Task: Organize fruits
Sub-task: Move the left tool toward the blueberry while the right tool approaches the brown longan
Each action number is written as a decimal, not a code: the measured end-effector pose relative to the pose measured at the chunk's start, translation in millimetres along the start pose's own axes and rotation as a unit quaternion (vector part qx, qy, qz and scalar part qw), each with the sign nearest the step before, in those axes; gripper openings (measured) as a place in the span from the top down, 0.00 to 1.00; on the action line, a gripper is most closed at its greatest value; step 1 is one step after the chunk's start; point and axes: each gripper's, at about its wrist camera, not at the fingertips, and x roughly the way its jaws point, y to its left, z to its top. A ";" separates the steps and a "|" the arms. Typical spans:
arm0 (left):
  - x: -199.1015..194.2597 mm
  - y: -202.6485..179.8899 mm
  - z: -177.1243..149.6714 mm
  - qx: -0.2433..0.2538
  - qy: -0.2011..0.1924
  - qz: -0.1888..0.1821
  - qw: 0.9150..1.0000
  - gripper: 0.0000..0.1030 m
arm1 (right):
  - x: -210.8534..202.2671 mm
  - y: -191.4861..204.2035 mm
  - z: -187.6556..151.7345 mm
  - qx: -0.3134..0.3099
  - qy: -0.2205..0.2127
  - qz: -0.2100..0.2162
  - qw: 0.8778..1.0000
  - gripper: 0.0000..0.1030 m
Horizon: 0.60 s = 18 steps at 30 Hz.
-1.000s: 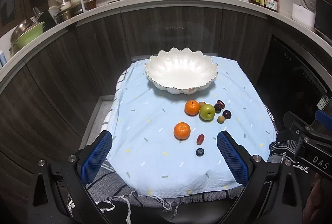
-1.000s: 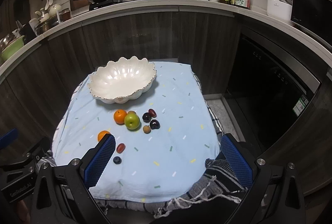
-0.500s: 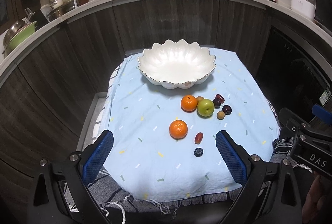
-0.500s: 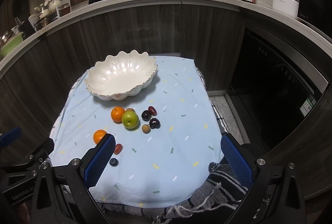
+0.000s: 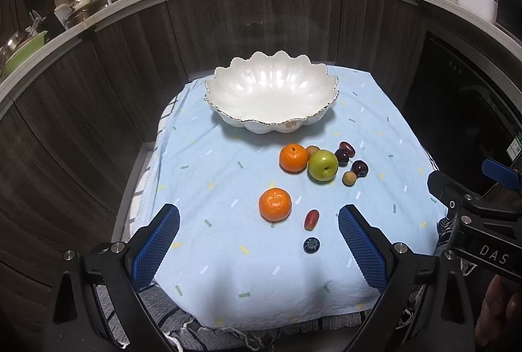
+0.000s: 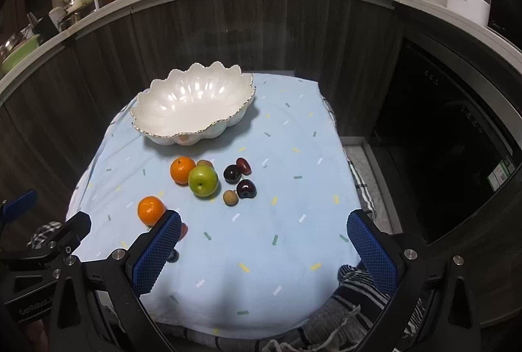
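Nothing is being held yet: the left gripper [image 5: 257, 234] is being carried wide open above the near edge of the blue cloth [image 5: 208, 189], and the right gripper [image 6: 262, 237] is likewise spread wide w/ nothing between its pads. The white scalloped bowl [image 5: 228, 110] is sitting empty at the far end of the cloth. All fruit is lying loose in front of it: a mandarin [image 5: 274, 204] nearest the left gripper, a red grape [image 5: 311, 219] and blueberry [image 5: 311, 245] just beside it, then a second mandarin [image 5: 293, 158] touching the green apple [image 5: 323, 164], w/ dark plums [image 5: 360, 168] and a small brown fruit [image 5: 348, 178], possibly a longan, near the apple.

Judged step: the near mandarin is being lined up. It should be straddled squarely, closed on gently, and lifted clear so the grape isn't being nudged away.
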 end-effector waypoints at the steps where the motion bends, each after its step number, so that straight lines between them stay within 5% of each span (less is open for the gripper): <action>1: 2.8 -0.2 -0.2 0.000 0.000 -0.002 1.000 0.03 | 3.6 0.2 0.1 0.000 0.002 0.000 1.000 0.00; 18: 48.0 -13.5 -16.7 0.022 0.021 -0.016 0.999 0.06 | 45.6 1.8 -4.2 -0.027 0.007 -0.009 1.000 0.00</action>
